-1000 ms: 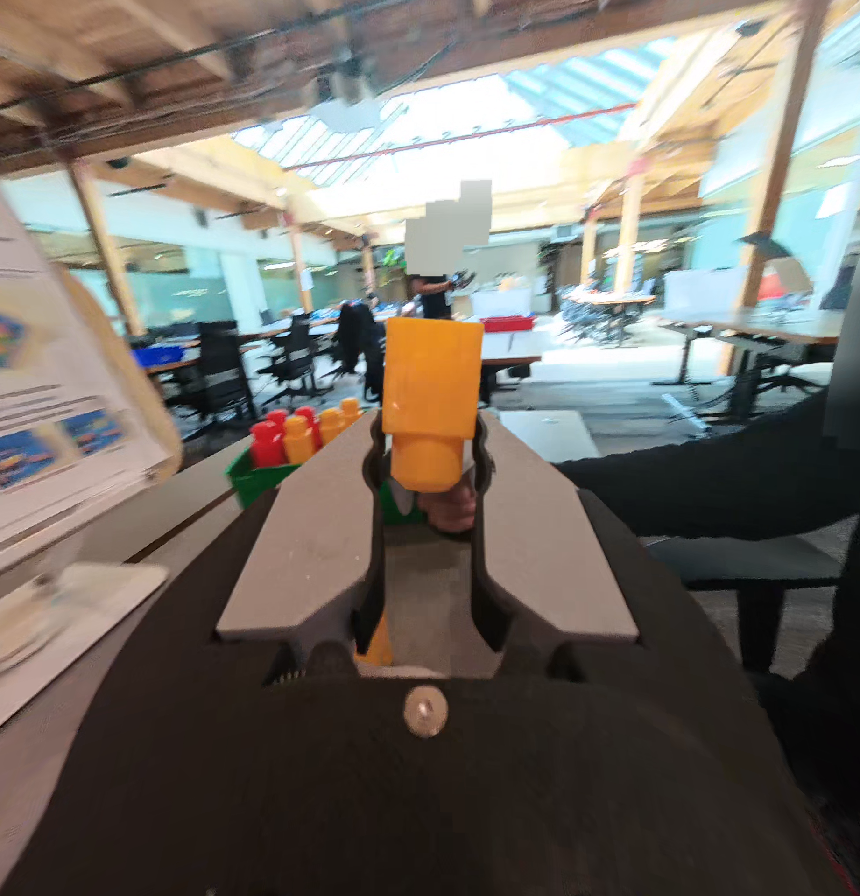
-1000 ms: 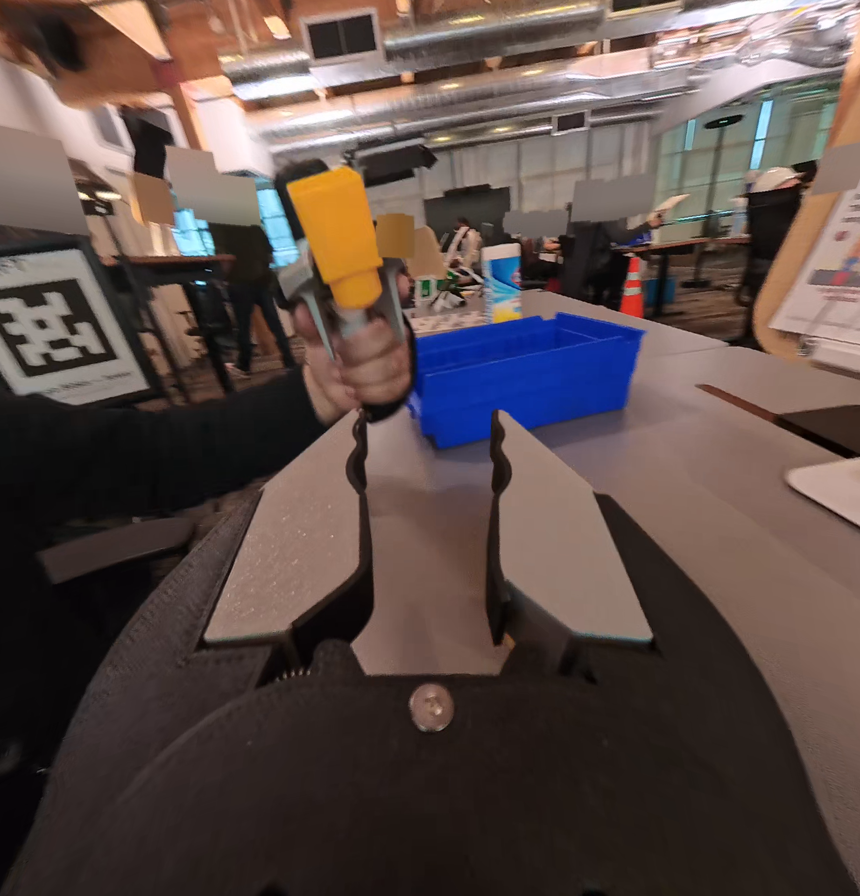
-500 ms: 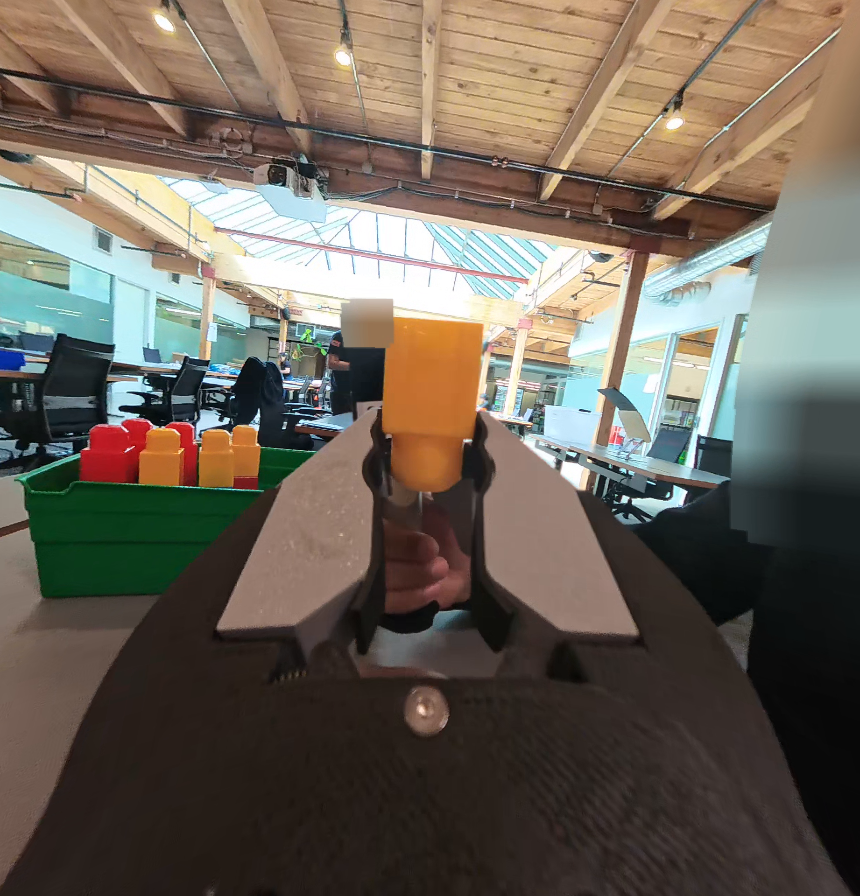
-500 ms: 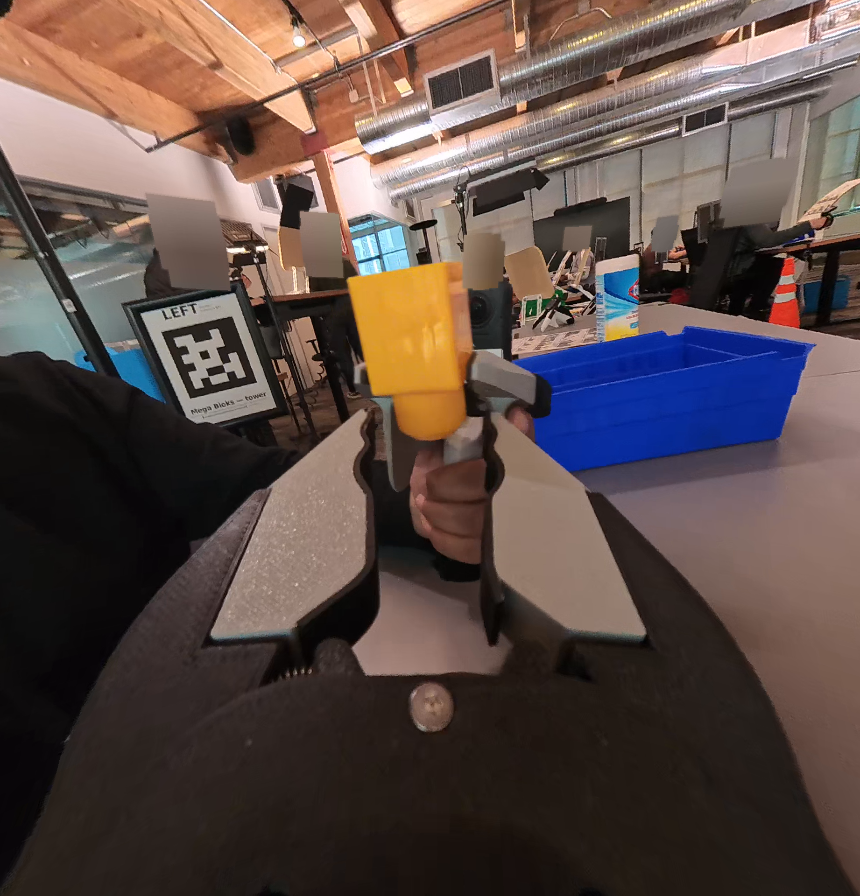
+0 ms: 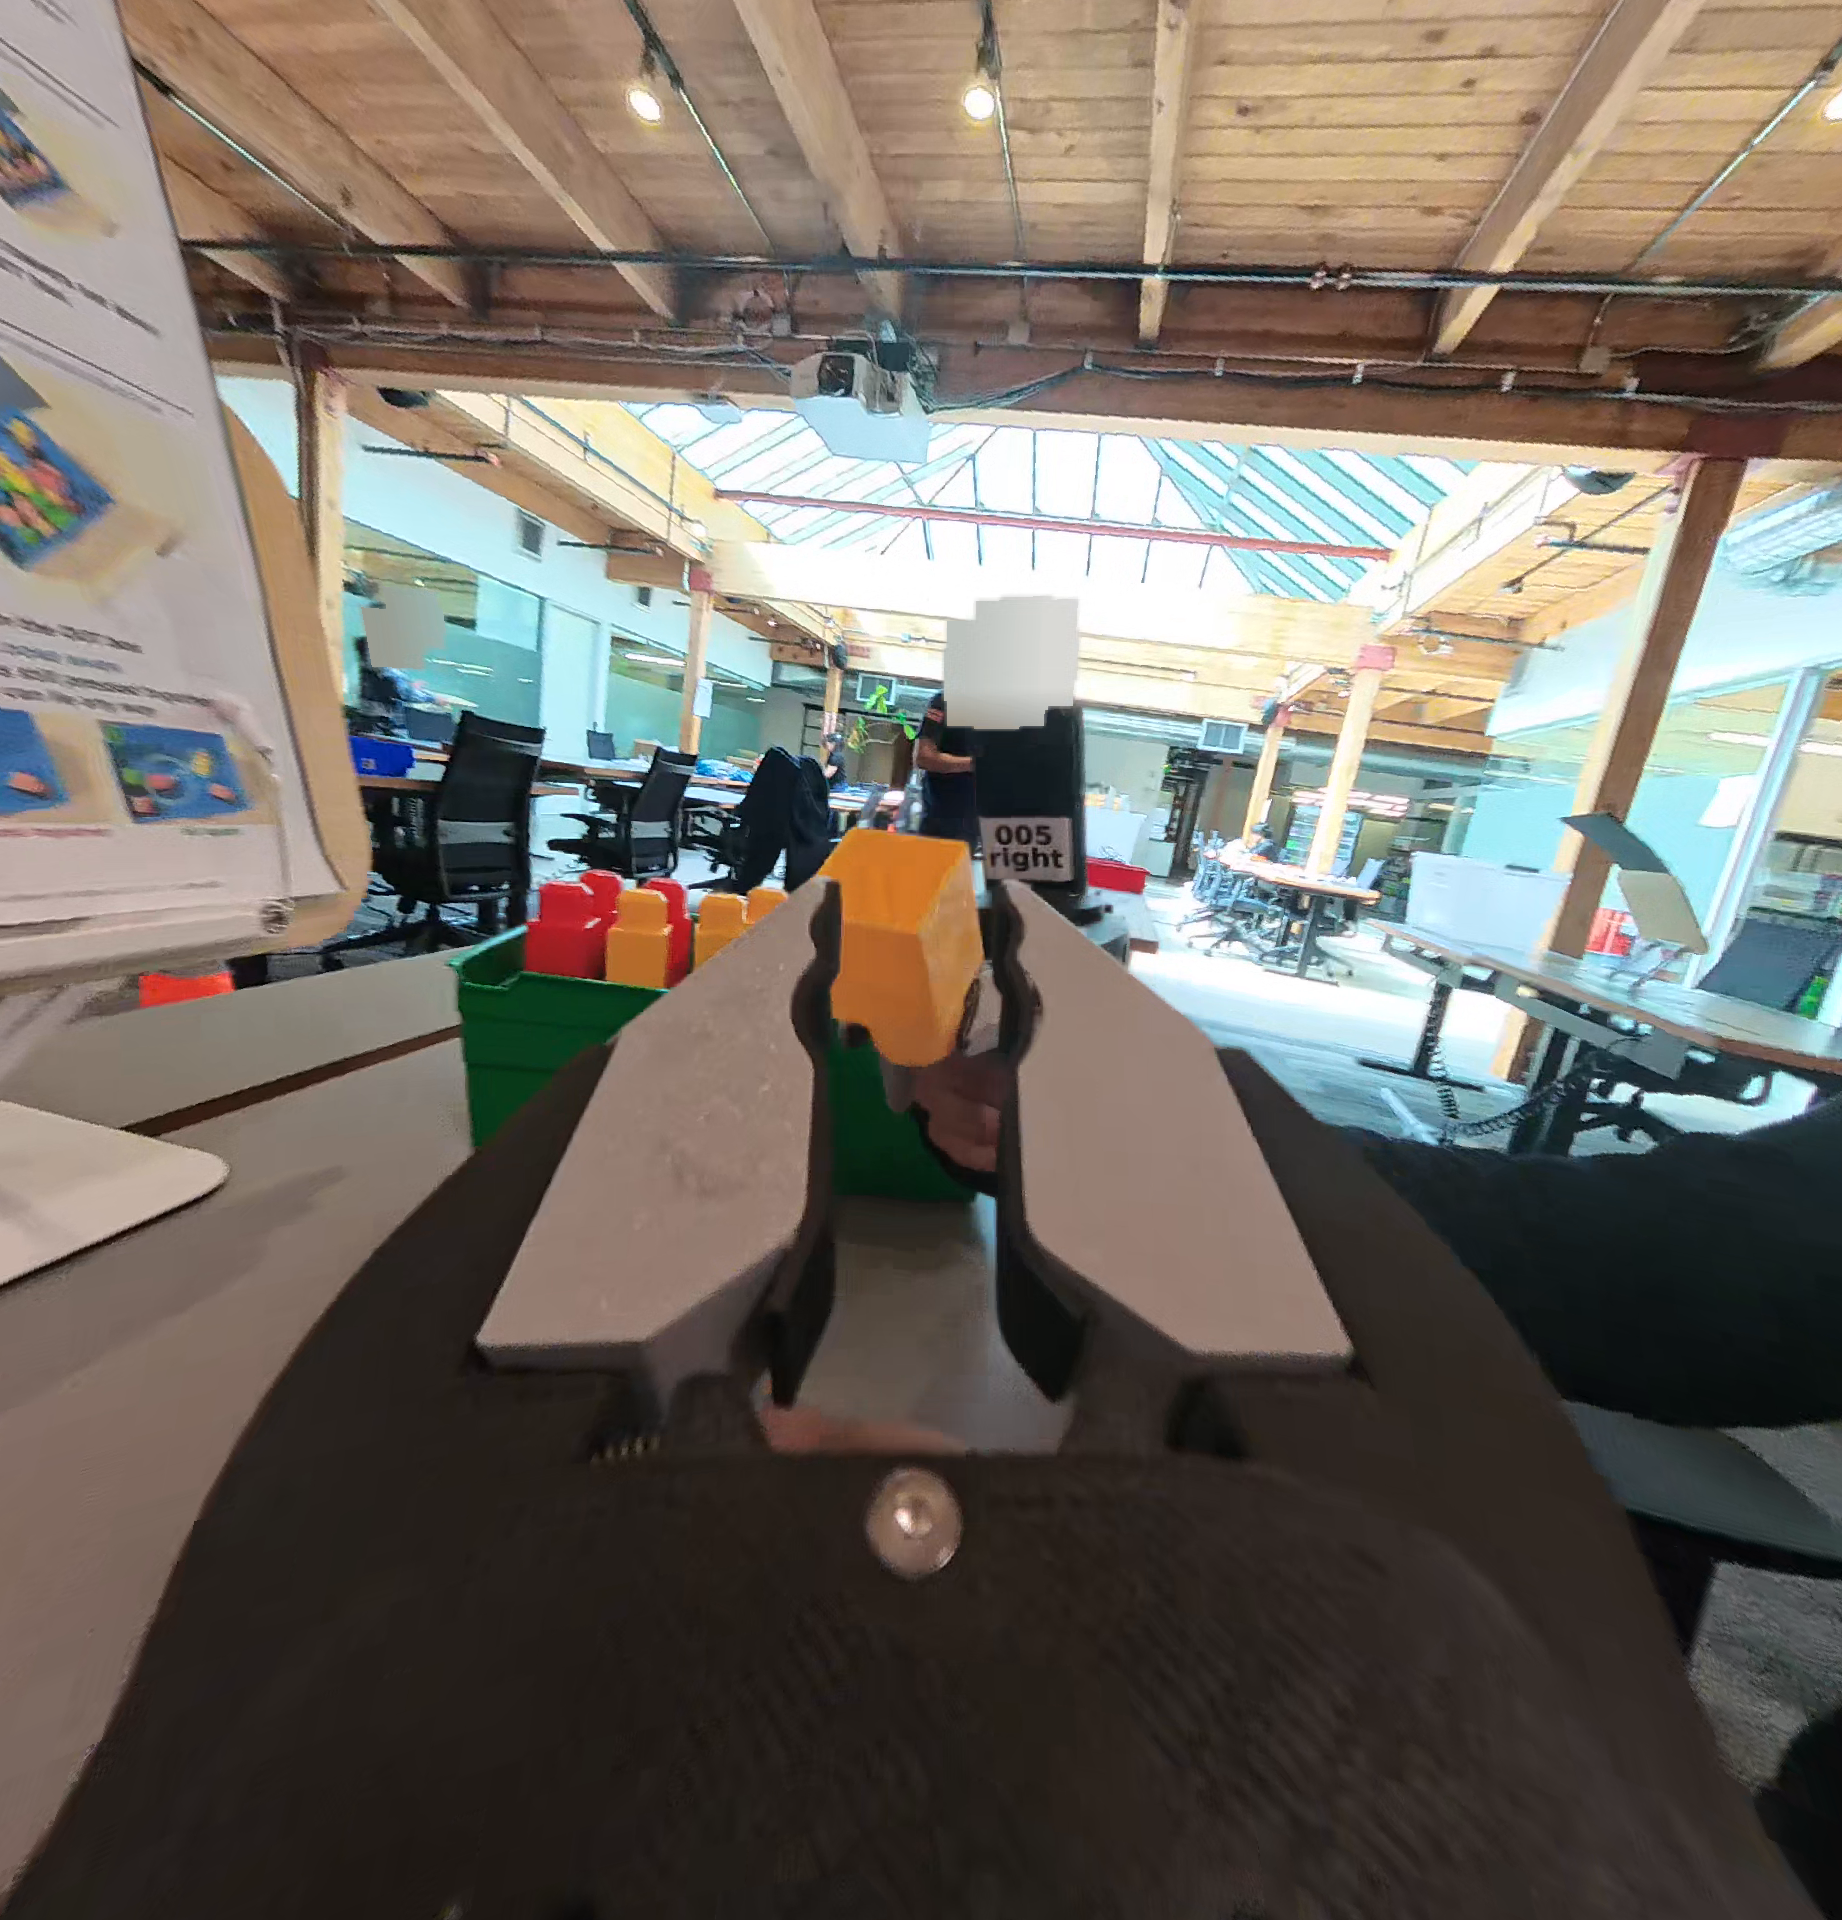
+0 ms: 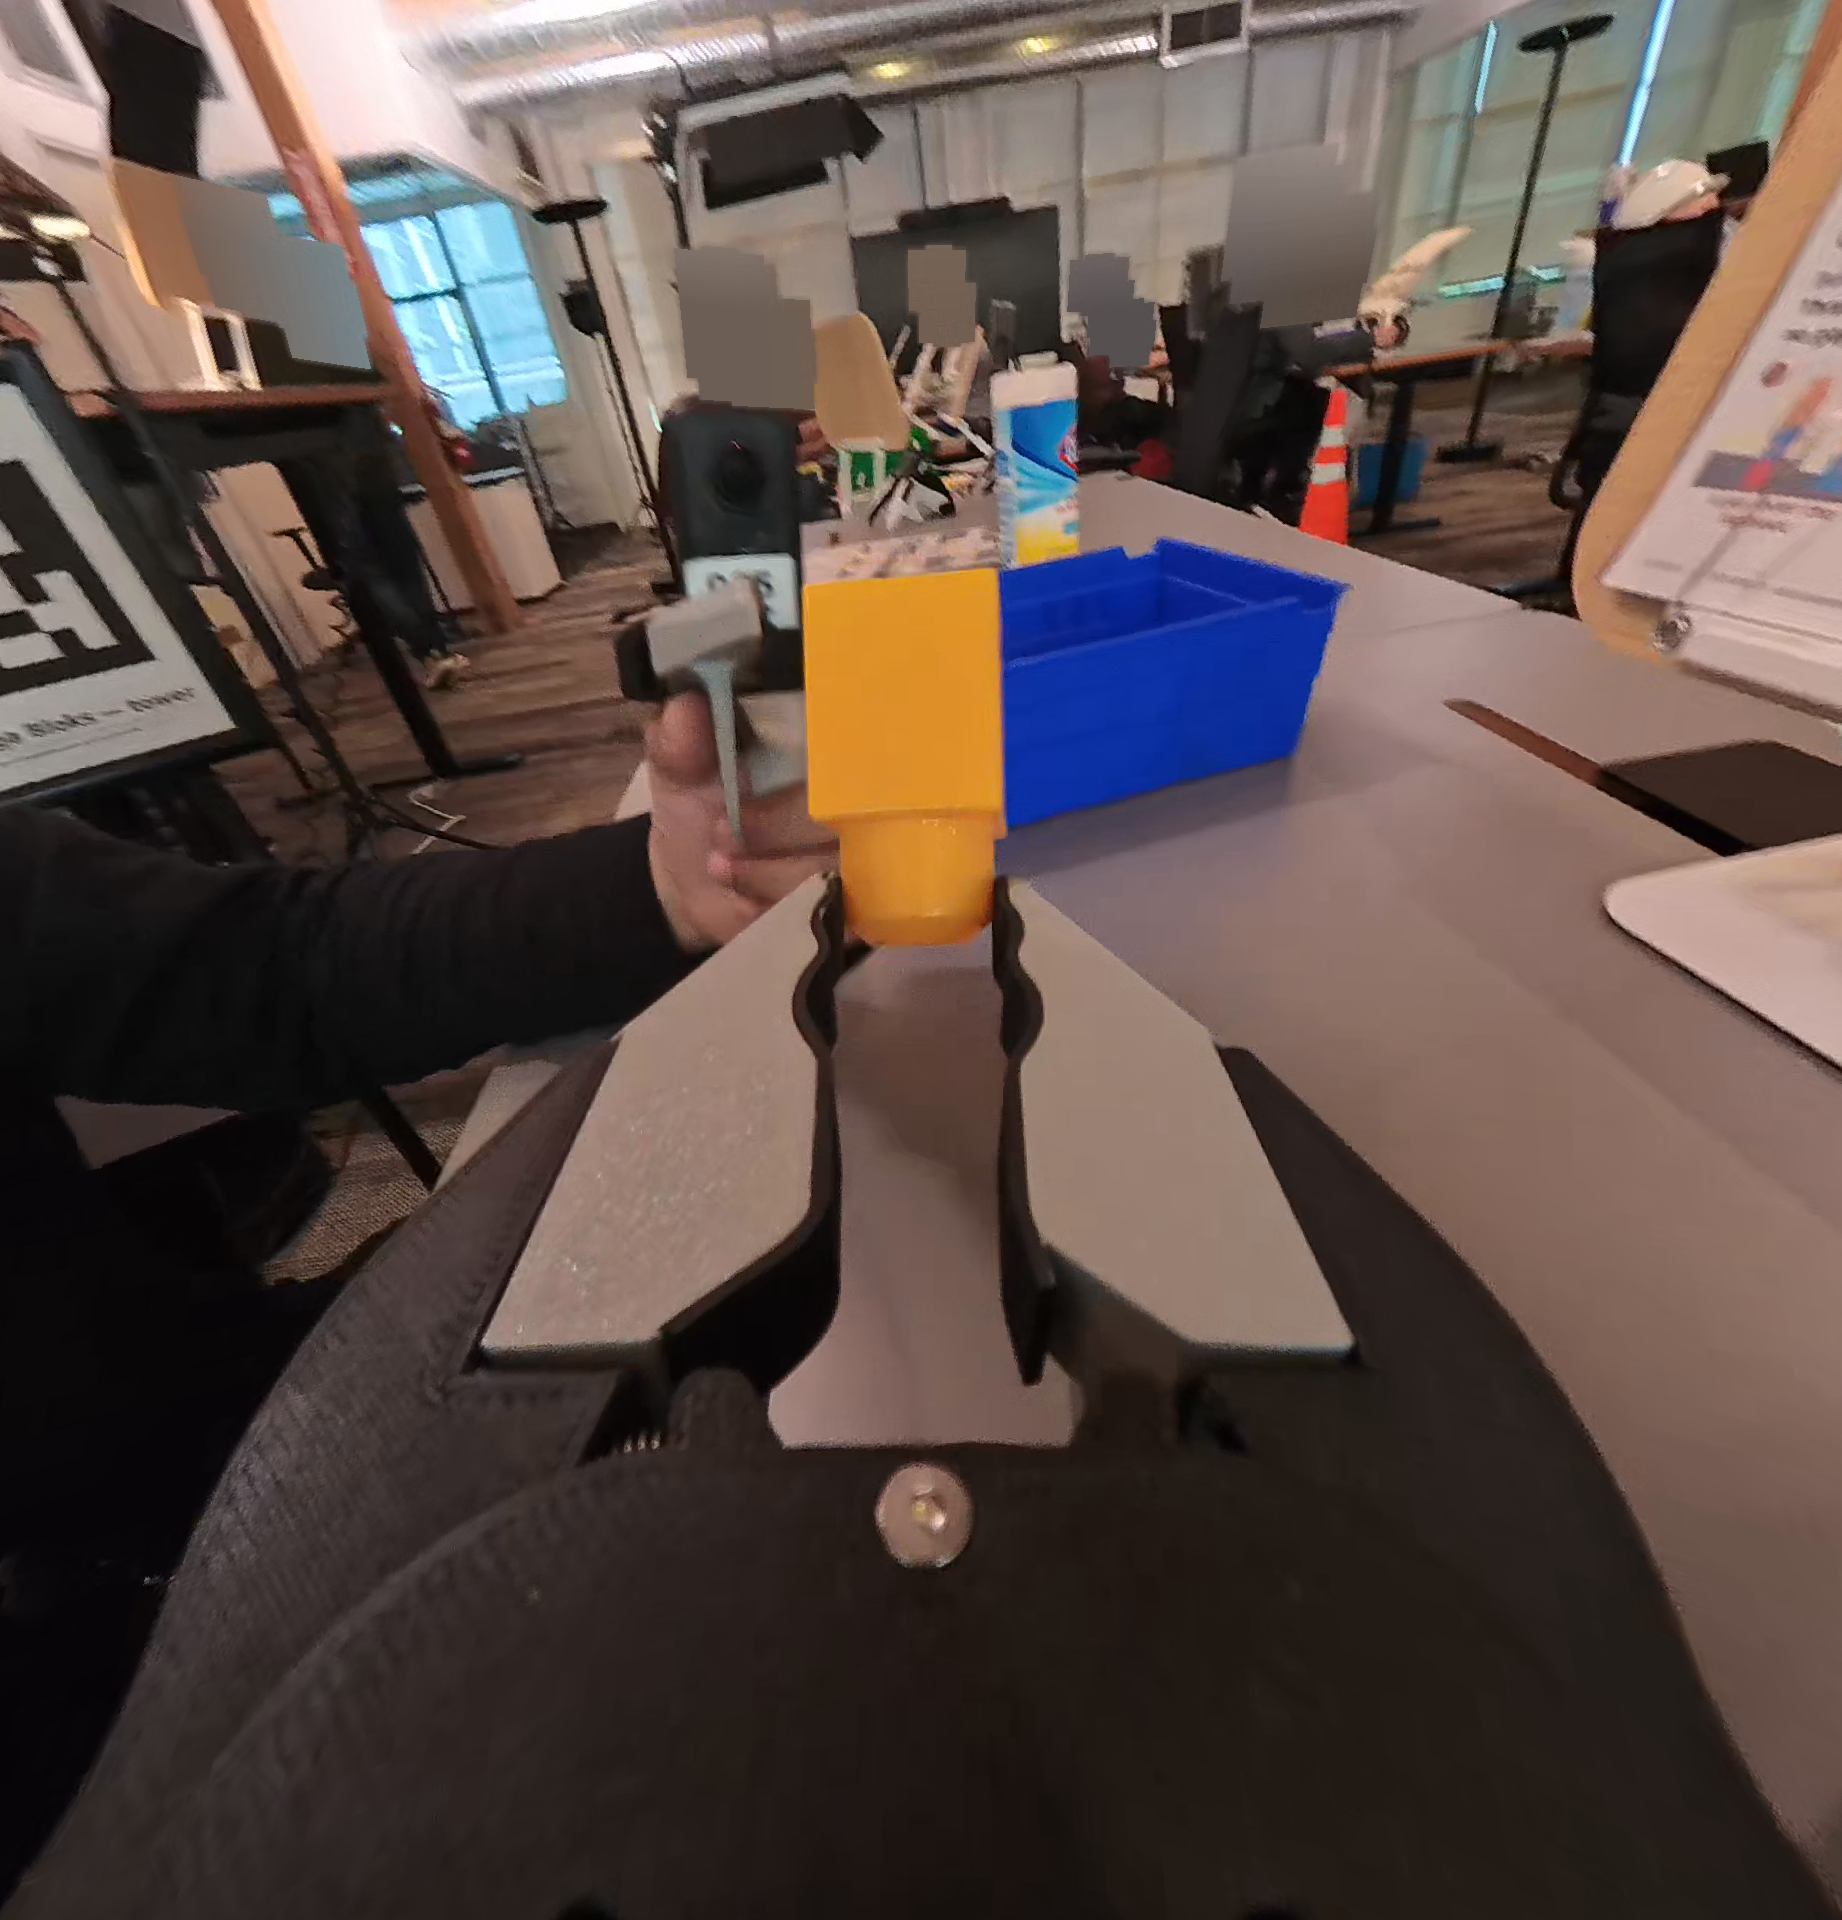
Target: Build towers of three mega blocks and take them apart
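A yellow mega block (image 6: 901, 707) is held stud-down. My right gripper (image 6: 915, 899) is shut on its round stud. In the left wrist view the same block (image 5: 901, 966) sits just beyond my left gripper (image 5: 914, 899), tilted with its hollow end up. The left gripper's jaws stand apart with nothing between them. In the right wrist view the left gripper (image 6: 709, 686) is just left of the block and apart from it. Red and yellow blocks (image 5: 626, 935) stand in a green bin (image 5: 543, 1039).
A blue bin (image 6: 1156, 675) stands on the grey table (image 6: 1364, 987) behind the block. A clipboard with an instruction sheet (image 6: 1779, 416) on a white base (image 6: 1779, 935) is at the right. A dark flat object (image 6: 1727, 790) lies nearby. A marker sign (image 6: 34, 603) stands off the table.
The yellow block has passed from my left gripper to my right. The right jaws shut on its stud; the left let go and drew back a little.
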Demonstrator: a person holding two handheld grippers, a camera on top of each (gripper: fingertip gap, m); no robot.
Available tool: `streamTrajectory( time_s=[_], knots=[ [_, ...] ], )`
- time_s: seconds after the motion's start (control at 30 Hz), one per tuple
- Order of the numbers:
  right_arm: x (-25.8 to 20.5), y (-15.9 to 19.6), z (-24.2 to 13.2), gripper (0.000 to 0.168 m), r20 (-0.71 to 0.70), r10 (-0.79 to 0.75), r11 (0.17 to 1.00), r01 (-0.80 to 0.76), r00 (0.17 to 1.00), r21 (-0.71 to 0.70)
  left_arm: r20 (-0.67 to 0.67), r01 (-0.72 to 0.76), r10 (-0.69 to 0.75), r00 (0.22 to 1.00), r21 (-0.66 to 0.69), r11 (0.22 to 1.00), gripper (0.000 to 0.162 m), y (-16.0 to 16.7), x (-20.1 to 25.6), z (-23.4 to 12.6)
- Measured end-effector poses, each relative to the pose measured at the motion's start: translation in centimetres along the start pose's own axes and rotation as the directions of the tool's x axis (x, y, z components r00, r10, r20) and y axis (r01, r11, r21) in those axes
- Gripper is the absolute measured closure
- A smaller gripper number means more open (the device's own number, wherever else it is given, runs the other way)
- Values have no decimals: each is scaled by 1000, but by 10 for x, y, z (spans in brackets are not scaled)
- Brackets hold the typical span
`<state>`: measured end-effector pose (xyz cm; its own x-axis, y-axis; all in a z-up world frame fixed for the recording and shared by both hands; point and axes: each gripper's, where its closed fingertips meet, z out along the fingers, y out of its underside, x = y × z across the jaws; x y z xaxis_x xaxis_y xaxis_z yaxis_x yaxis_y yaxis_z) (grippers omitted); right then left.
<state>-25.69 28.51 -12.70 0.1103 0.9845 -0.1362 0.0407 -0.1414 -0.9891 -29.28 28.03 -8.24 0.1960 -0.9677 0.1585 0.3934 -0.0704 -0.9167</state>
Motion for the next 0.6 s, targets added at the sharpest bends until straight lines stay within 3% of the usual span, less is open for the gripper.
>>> streamTrajectory(
  time_s=[0.17,0.37,0.6],
  knots=[
    [18,24,2,143,-80,3,991,-13,997,-129,48,-128,136,990,-136,982,130,16,-6,-5],
    [12,29,6,143,-89,-75,979,57,993,-198,42,-186,200,979,-220,958,129,32,0,2],
    [9,15,-1,143,-71,-68,989,58,995,-137,76,-194,227,971,-306,932,151,47,-10,2]
  ],
)
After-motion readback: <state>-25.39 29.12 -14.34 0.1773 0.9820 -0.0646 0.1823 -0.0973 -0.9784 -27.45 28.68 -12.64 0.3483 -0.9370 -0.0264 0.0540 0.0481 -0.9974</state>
